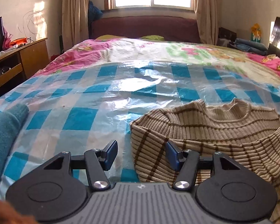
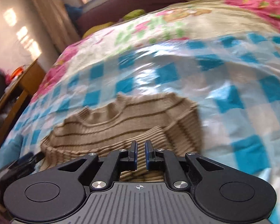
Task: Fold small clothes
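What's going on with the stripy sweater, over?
Left gripper open, empty, at the striped sweater's edge. Right gripper slightly open above it, holding nothing. Teal cloth off left, clear.

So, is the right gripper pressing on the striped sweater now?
Apart. The right wrist view shows the right gripper with a narrow empty gap between its fingers, above the sweater, no cloth pinched.
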